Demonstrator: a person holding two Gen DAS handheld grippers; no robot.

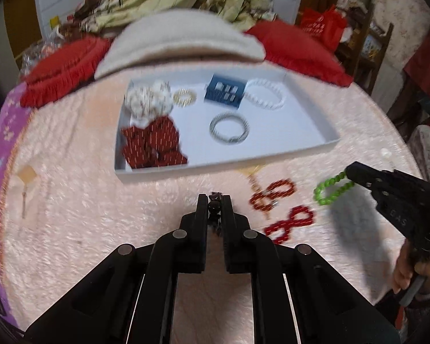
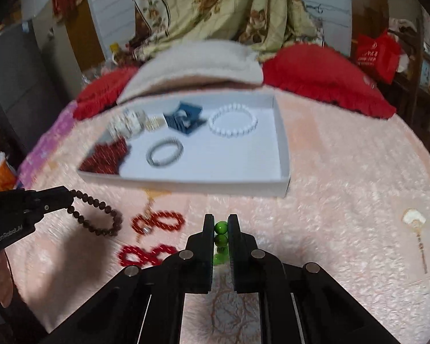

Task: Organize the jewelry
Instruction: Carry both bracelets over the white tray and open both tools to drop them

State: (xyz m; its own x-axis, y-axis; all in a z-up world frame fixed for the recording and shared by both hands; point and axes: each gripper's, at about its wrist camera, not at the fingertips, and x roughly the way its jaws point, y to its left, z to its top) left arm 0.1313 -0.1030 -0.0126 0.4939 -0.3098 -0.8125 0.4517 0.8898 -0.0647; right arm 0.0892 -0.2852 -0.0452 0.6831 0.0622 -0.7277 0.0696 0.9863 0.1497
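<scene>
My left gripper (image 1: pixel 214 200) is shut on a dark brown bead bracelet (image 2: pixel 96 212), which hangs from it above the pink bedspread. My right gripper (image 2: pixel 221 225) is shut on a green bead bracelet (image 1: pixel 331 190) and holds it off the bedspread. A white tray (image 1: pixel 301 132) lies ahead. It holds a white pearl bracelet (image 1: pixel 266 94), a silver bangle (image 1: pixel 229 128), a gold ring bracelet (image 1: pixel 185 96), a blue card of earrings (image 1: pixel 224 91), and red (image 1: pixel 153 143) and white scrunchies (image 1: pixel 146 99). Two red bead bracelets (image 1: pixel 273 195) (image 1: pixel 291 223) lie on the bedspread in front of the tray.
A gold-headed hairpin (image 1: pixel 27 179) lies at the left, and a white-headed hairpin (image 2: pixel 415 223) at the right. Red pillows (image 2: pixel 324 77) and a folded beige blanket (image 1: pixel 183 38) sit behind the tray. The bed edge drops off at both sides.
</scene>
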